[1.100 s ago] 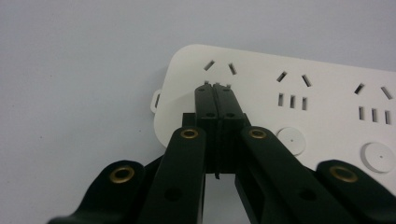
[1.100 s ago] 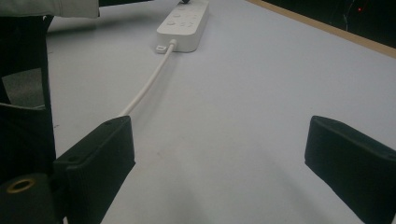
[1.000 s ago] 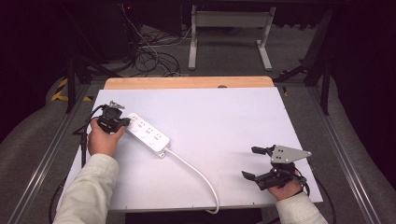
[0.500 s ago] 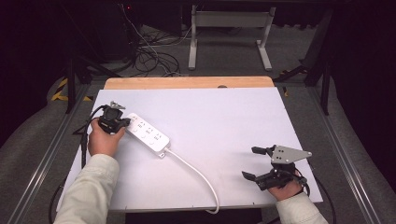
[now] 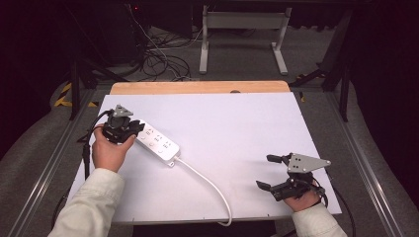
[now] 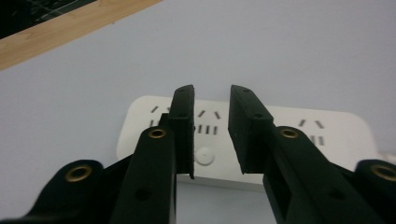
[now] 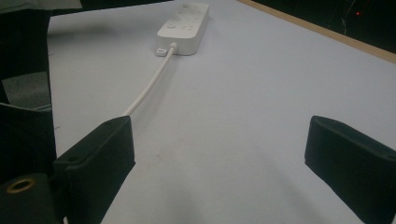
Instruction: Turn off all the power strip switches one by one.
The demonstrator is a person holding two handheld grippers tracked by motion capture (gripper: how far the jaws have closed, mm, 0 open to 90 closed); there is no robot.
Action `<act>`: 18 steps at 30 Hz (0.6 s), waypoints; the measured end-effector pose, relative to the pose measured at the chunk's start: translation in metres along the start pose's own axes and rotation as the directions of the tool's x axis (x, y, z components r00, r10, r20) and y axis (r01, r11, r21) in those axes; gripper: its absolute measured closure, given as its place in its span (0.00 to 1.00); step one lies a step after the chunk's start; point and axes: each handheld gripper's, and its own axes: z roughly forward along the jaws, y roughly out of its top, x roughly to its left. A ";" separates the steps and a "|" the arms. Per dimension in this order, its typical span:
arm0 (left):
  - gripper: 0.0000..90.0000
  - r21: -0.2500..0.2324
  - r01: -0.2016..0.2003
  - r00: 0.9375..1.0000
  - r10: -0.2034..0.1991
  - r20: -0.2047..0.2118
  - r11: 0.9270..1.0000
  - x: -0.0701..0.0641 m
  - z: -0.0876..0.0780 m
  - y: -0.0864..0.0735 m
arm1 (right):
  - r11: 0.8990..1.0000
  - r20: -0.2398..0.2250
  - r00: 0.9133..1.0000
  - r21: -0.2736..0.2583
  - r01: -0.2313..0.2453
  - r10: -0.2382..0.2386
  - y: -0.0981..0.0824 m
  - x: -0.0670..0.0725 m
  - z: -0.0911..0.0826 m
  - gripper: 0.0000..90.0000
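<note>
Broadly, a white bench point(image 5: 237, 128) with a bare wooden strip point(image 5: 197, 87) along its far edge carries everything; dark floor, a tangle of black cables point(image 5: 163, 61) and a pale metal stand point(image 5: 242, 29) lie beyond it. On the bench's left part lies a white power strip point(image 5: 157, 143), set at a slant, its sockets facing up (the round switch button point(image 6: 204, 156) shows between the jaws in the left gripper view). Its white cord point(image 5: 207, 185) leaves the strip's nearer end and curves across the bench to the near edge, where it drops off. The left tool point(image 5: 129, 130), held in the person's left hand point(image 5: 109, 150) with a pale sleeve behind it, sits at the strip's far-left end and above it; its jaws have just been opening and now stand a narrow gap apart, with no pad pressing the strip's casing, which lies below and beyond them. The right tool point(image 5: 267, 172) rests well apart from the strip, near the bench's right near corner, in the person's right hand point(image 5: 302, 200); its jaws stand wide apart with bare bench between them, and in the right gripper view they point toward the cord point(image 7: 147, 91) and the strip point(image 7: 184, 21) farther off.
</note>
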 end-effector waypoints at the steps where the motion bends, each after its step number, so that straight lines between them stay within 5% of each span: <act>1: 0.76 -0.020 0.002 1.000 -0.002 0.020 1.000 -0.003 -0.005 0.000 | 1.000 0.000 1.000 0.000 0.000 0.000 0.000 0.000 0.000 0.10; 11: 0.44 -0.184 -0.042 0.992 0.064 0.112 0.982 -0.031 -0.045 -0.012 | 1.000 0.001 1.000 -0.002 -0.002 0.002 0.000 0.000 0.000 0.10; 18: 0.35 -0.237 -0.066 0.979 0.108 0.170 0.969 -0.044 -0.059 -0.029 | 1.000 0.001 1.000 0.000 -0.004 0.004 0.000 0.000 0.000 0.10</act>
